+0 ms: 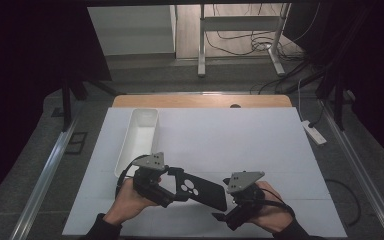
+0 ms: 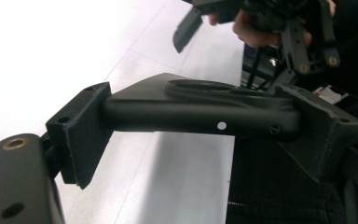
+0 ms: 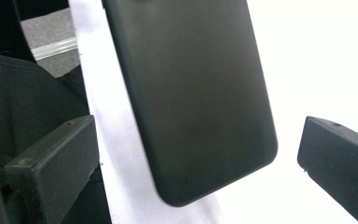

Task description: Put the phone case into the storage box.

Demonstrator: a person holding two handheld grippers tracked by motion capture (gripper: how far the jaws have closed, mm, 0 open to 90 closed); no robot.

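Matt black plastic against smooth white sheeting

The phone case (image 3: pixel 191 93) looks like matt black plastic or rubber, smooth, with a soft sheen along its edge. The jaws' pads (image 2: pixel 77 135) are dull black and rough-grained, chipped at their corners. The surface (image 1: pixel 240 140) is smooth white, paper-like sheeting, with bare wood at 12 o'clock. The tray (image 1: pixel 152 120) at 10 o'clock is smooth white plastic.

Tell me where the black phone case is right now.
In the high view the black phone case hangs over the table's near edge, clamped at its camera end by the left hand-held gripper, between both hands, below the white tray.
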